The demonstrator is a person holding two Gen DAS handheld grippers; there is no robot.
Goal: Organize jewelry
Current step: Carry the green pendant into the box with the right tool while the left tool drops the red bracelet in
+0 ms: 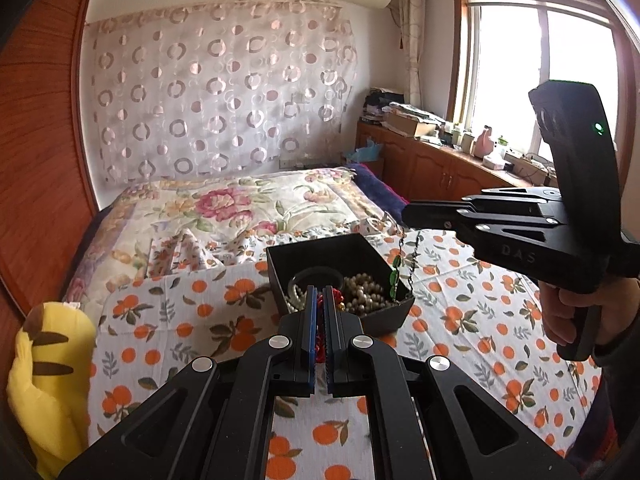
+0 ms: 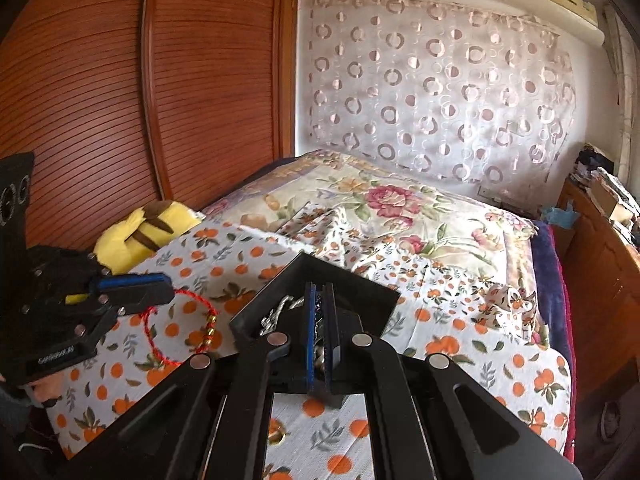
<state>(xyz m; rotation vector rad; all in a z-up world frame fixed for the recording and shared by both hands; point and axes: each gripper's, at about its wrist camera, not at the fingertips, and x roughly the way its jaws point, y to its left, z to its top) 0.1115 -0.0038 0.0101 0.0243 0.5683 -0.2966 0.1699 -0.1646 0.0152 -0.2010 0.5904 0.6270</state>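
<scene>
While both claws grip, left claw [image 1: 320,292] red bracelet [image 2: 180,328], right claw [image 2: 320,292] necklace [image 1: 404,268]

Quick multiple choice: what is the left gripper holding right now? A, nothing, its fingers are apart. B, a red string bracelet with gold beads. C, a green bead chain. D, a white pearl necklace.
B. The right wrist view shows the left gripper shut on the red string bracelet, whose loop with gold beads hangs beside the black box, above the orange-print sheet.
</scene>
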